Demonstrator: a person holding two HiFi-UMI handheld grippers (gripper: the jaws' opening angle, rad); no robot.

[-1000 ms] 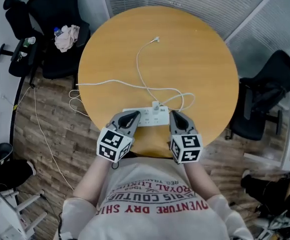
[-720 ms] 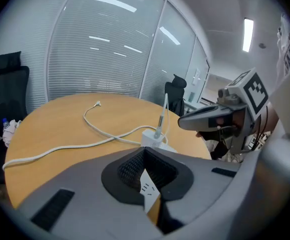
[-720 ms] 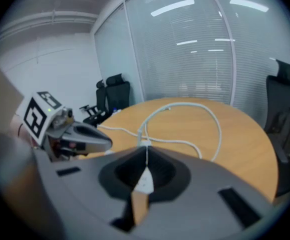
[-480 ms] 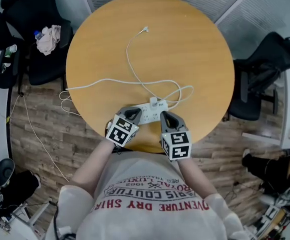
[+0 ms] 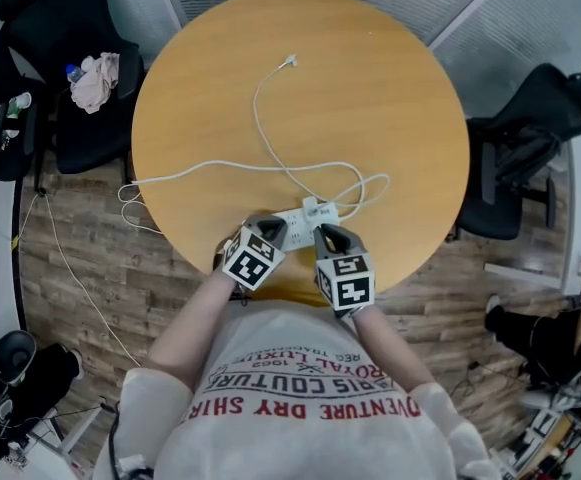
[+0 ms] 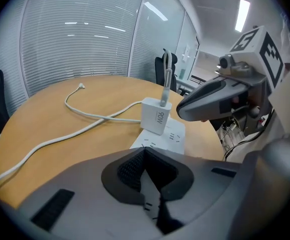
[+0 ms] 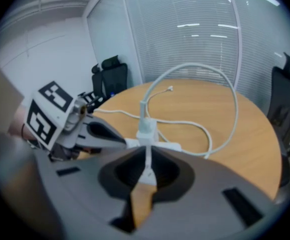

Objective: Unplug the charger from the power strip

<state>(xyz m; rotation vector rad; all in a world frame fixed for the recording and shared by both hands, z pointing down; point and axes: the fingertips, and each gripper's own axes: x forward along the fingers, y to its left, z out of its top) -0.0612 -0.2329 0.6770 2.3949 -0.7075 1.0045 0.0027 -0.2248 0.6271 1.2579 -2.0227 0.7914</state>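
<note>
A white power strip [image 5: 295,220] lies near the front edge of the round wooden table [image 5: 390,88]. A white charger [image 5: 313,208] stands plugged into it, and its white cable [image 5: 266,133] loops away across the tabletop. My left gripper [image 5: 270,227] hovers over the strip's left end, shut with nothing between its fingers. My right gripper [image 5: 327,233] is just right of the charger, also shut and empty. The left gripper view shows the charger [image 6: 155,115] upright on the strip [image 6: 163,136] ahead of the jaws. In the right gripper view the charger [image 7: 145,128] stands right beyond the closed tips.
The strip's own cord [image 5: 185,171] runs left off the table edge down to the wooden floor. Black office chairs stand at the right [image 5: 530,158] and the far left [image 5: 65,118], the left one with a cloth [image 5: 95,76] on it. A blinds-covered glass wall lies behind.
Both grippers have dropped and drawn in toward the power strip, and now stand closer together on either side of the charger. The charger stays plugged in.
</note>
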